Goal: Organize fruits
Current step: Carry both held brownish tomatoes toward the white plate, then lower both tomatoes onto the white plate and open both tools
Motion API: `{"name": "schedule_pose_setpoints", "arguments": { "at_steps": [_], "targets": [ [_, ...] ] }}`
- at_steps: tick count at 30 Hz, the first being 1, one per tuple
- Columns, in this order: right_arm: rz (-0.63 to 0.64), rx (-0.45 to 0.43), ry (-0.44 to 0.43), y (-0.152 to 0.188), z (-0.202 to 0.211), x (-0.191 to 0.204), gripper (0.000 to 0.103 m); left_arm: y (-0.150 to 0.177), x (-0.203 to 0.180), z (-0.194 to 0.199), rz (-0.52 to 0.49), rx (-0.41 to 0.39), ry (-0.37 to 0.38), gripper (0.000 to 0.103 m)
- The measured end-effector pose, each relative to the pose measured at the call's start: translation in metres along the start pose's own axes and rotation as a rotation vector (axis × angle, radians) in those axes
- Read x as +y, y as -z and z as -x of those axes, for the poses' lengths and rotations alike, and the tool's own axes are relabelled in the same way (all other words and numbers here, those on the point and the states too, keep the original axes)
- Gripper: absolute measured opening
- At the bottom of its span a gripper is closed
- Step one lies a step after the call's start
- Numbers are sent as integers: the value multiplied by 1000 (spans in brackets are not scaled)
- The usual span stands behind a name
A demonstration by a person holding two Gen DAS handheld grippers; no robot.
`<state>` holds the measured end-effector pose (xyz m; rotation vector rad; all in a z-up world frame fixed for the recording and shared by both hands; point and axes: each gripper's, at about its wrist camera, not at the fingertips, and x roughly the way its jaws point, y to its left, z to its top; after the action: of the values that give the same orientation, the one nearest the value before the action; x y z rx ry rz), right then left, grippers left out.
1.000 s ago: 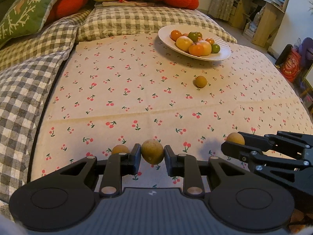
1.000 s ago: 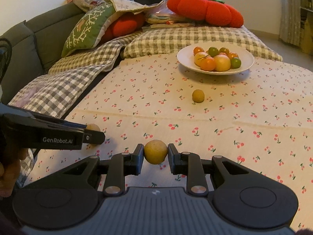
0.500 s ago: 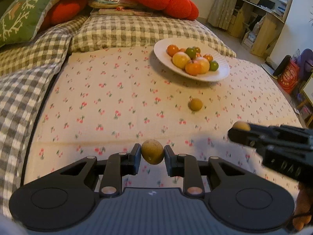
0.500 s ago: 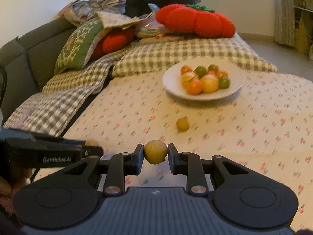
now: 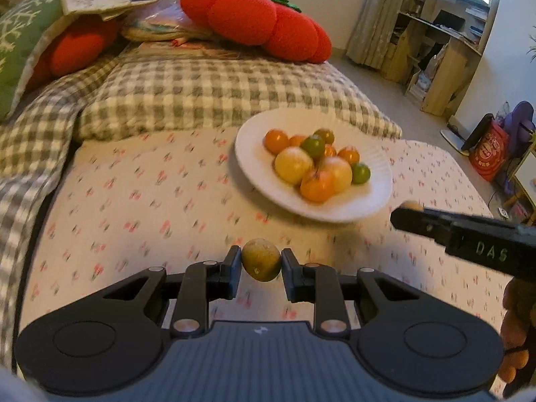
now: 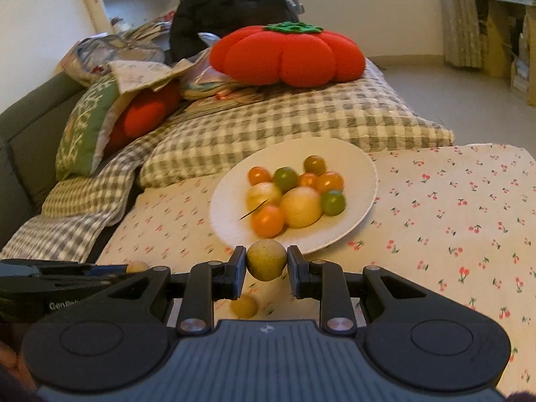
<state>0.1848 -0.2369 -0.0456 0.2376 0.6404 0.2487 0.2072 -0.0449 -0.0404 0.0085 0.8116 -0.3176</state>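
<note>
My left gripper (image 5: 261, 263) is shut on a small brownish-yellow round fruit (image 5: 260, 258), held above the cherry-print cloth just short of the white plate (image 5: 338, 212). The plate holds several orange, green and pale yellow fruits (image 5: 316, 164). My right gripper (image 6: 267, 263) is shut on a similar yellowish fruit (image 6: 266, 256) at the near rim of the plate (image 6: 363, 171). Another small fruit (image 6: 244, 305) lies on the cloth under the right gripper's fingers. Each gripper shows in the other's view, the right gripper (image 5: 407, 214) beside the plate and the left gripper (image 6: 129, 269) low at the left.
Checked pillows (image 6: 301, 117) lie right behind the plate, with a red tomato-shaped cushion (image 6: 288, 55) on top. A green cushion (image 6: 83, 127) and a grey sofa back (image 6: 20, 140) close the left side. The cloth-covered surface drops to the floor (image 5: 435, 127) at the right.
Both grippers have moved forward toward the plate, each still holding its fruit. The plate now looks larger and nearer. The loose fruit has slid under the right gripper and out of the left view.
</note>
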Motion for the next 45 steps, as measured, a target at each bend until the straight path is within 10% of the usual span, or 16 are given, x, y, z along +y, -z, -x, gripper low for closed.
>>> {"name": "schedule_pose_setpoints", "arguments": {
  "at_steps": [19, 45],
  "targets": [
    [36, 19, -1, -16, -46, -23, 24, -51, -6, -81, 23, -13, 62, 22],
    [8, 3, 9, -21, -48, -22, 26, -49, -3, -74, 22, -23, 57, 37]
  ]
}}
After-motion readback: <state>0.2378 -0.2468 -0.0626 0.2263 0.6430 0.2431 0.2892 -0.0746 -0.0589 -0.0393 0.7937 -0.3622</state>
